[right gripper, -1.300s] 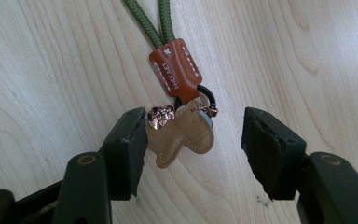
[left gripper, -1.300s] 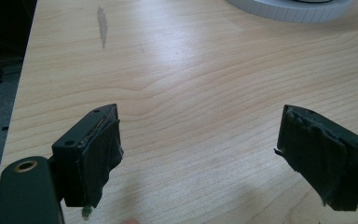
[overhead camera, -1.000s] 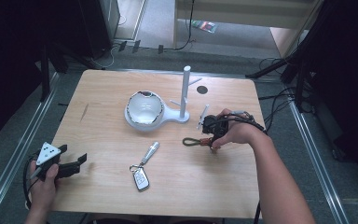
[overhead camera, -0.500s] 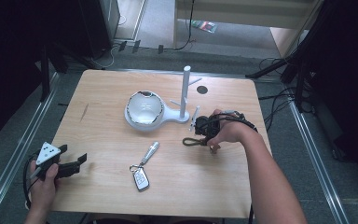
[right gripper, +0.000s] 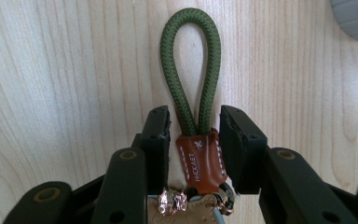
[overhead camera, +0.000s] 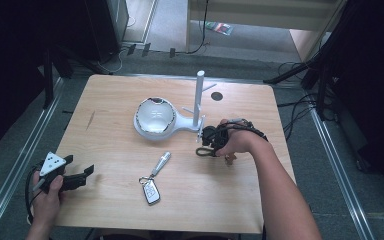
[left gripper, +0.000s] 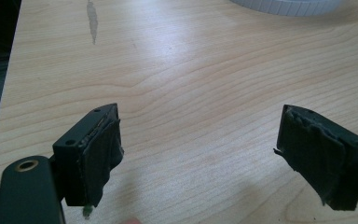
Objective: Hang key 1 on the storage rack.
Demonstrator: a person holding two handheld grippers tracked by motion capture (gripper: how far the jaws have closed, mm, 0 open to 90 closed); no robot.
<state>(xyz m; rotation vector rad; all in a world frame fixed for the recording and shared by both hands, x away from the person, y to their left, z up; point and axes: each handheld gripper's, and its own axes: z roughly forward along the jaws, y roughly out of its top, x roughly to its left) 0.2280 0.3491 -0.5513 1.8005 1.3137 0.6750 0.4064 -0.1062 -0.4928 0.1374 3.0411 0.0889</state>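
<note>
Right tongs (right gripper: 195,140) had just been closing, jaws narrow around the brown leather tab (right gripper: 200,161) of a green cord loop (right gripper: 191,70); pads looked right against the tab's sides, firm press not certain. The loop lay flat on the worktop (overhead camera: 110,150), just below the base of the white stand (overhead camera: 198,100), near the right edge. Left tongs (left gripper: 198,154) were wide, nothing between the pads, over bare wood at the near left corner. Well apart from both, a car key fob (overhead camera: 150,190) with a silver key (overhead camera: 161,163) lay mid-worktop; the stand's round bowl (overhead camera: 154,116) sat behind it.
</note>
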